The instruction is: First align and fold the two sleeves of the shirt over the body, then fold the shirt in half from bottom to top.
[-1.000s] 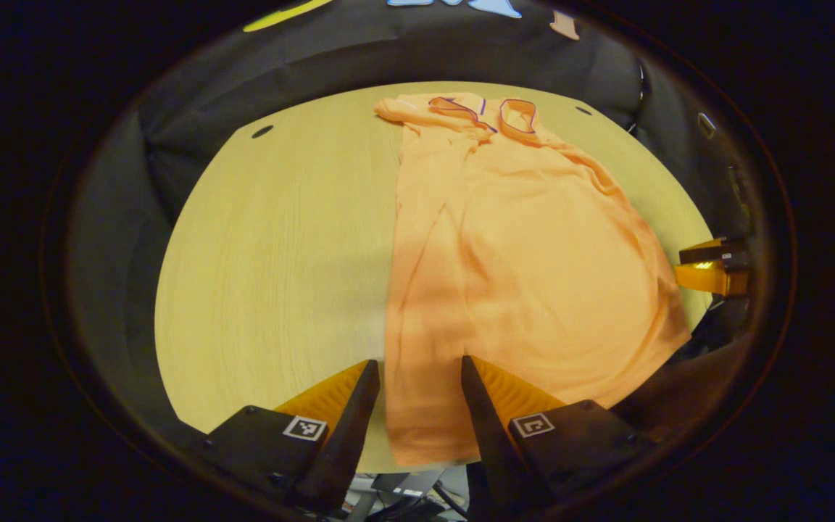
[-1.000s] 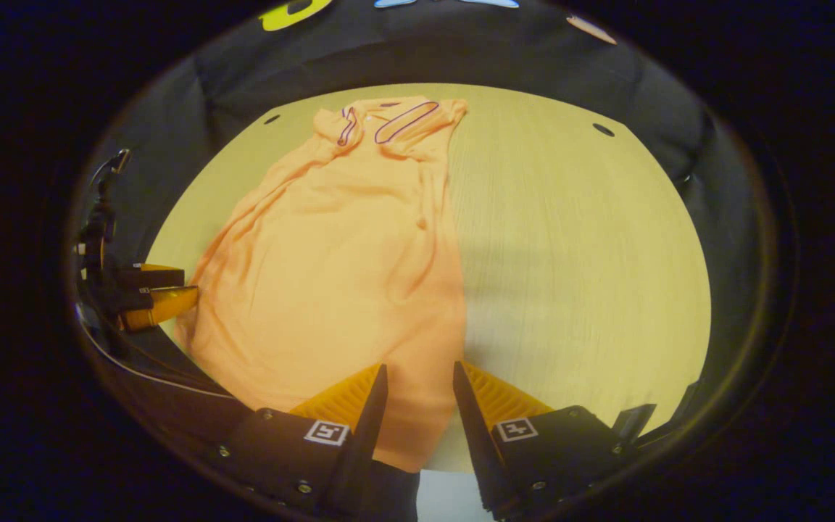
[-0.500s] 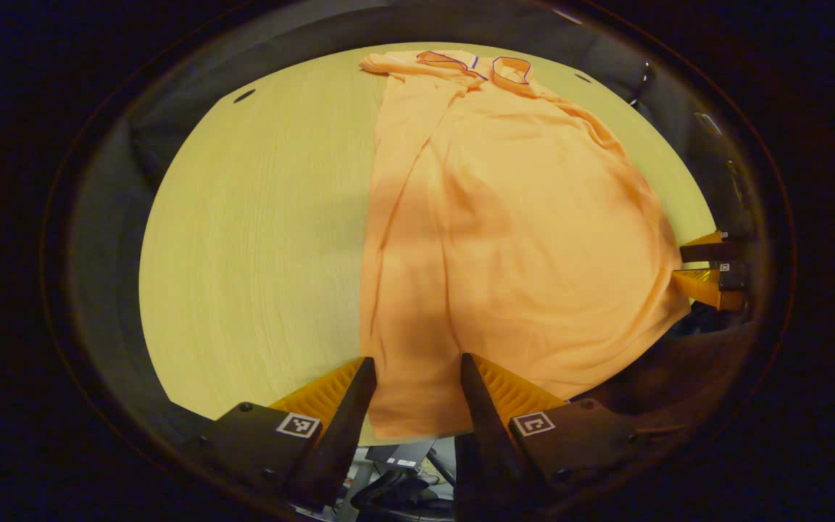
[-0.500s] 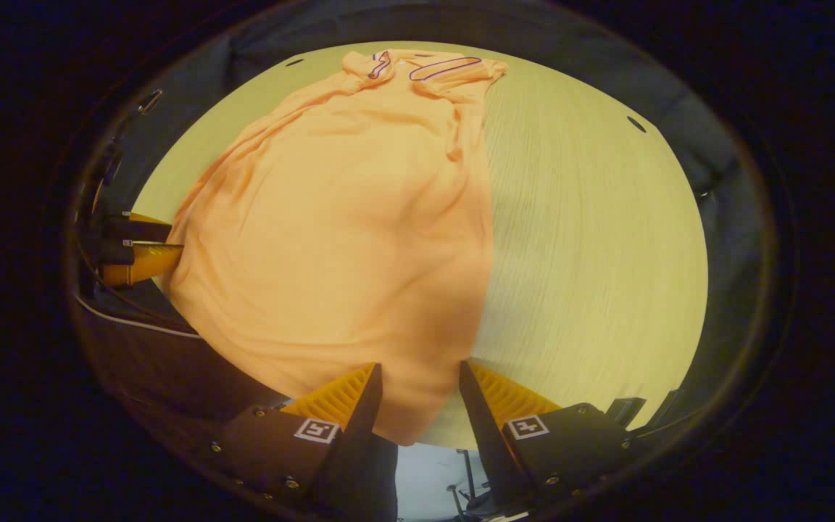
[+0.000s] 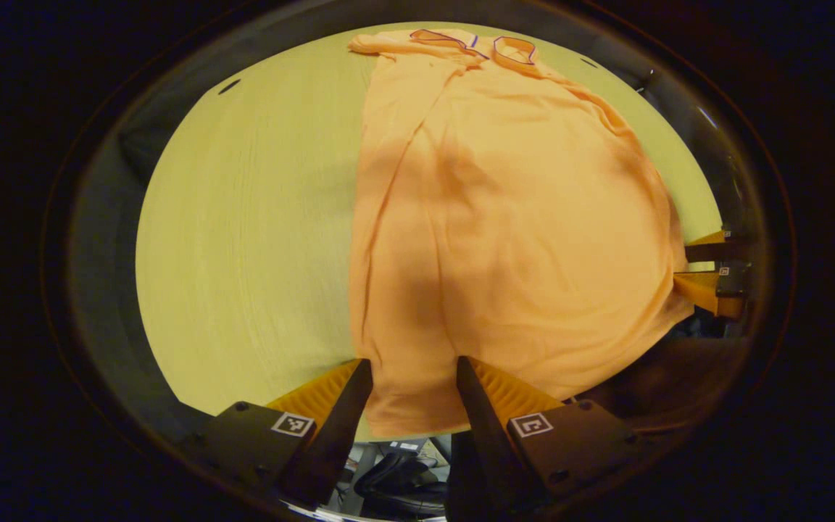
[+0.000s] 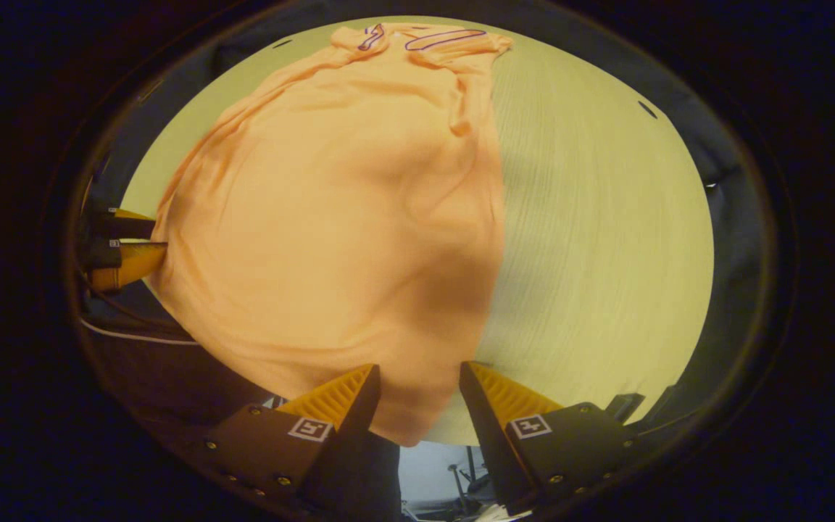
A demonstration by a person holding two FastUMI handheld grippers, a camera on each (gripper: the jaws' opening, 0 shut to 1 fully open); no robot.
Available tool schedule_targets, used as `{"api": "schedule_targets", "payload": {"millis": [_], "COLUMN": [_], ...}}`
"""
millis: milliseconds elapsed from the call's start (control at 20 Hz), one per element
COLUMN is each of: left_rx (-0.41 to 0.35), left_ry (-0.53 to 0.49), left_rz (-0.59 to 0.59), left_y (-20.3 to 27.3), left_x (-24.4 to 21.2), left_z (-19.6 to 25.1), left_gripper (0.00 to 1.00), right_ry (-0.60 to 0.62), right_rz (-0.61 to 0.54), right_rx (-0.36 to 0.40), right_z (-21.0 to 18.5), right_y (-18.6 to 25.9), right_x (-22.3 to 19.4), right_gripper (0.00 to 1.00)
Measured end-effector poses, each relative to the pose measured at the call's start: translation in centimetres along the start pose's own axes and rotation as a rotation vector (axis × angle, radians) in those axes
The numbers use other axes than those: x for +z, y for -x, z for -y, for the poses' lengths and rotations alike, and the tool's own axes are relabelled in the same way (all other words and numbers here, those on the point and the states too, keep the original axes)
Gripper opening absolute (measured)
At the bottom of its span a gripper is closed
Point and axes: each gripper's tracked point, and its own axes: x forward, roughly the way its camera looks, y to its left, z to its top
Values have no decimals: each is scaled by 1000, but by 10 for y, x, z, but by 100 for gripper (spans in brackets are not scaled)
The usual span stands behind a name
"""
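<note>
an orange shirt [image 5: 504,217] is spread long on a round pale wooden table [image 5: 243,217], its purple-edged collar [image 5: 475,47] at the top of the frame. its sides are folded in and the cloth is wrinkled. the bottom hem is seen between the spread fingers of the left gripper [image 5: 410,395] and of the right gripper [image 6: 417,399], both at the bottom middle. whether the cloth is pinched cannot be told. dark cloth walls [image 6: 722,181] are seen around the table.
</note>
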Motion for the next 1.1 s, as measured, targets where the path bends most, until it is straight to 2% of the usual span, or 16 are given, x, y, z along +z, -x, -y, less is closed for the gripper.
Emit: {"api": "schedule_targets", "payload": {"millis": [50, 150, 200, 250, 350, 450, 500, 650, 850, 1100], "left_rx": [-9, -18, -19, -14, -19, -22, -23, -20, 25, 28], "left_ry": [-11, -37, -45, -40, -38, -29, -30, -31, -43, -39], "left_rz": [5, 13, 24, 42, 32, 42, 37, 60, 107, 144], "left_y": [0, 0, 0, 0, -2, 1, -2, -1, 6, 17], "left_x": [0, 0, -2, 8, 6, 7, 6, 10, 22, 42], "left_z": [2, 7, 7, 8, 9, 8, 8, 8, 0, -1], "left_gripper": [79, 68, 58, 43, 12, 7, 7, 6, 7, 6], "right_ry": [-2, 2, -6, -6, 12, 13, 22, 21, -11, -65], "right_rz": [3, 8, 22, 33, 31, 39, 41, 49, 85, 158], "right_rx": [3, 7, 9, 19, 19, 16, 10, 14, 22, 50], "right_z": [0, -2, -2, -5, -5, -4, -6, -6, -2, 5], "right_y": [0, 1, 1, 0, -1, -12, 0, 1, 8, 31], "right_x": [1, 0, 1, 5, 5, 10, 7, 5, 14, 45], "right_gripper": [74, 68, 65, 33, 7, 7, 0, 0, 0, 0]}}
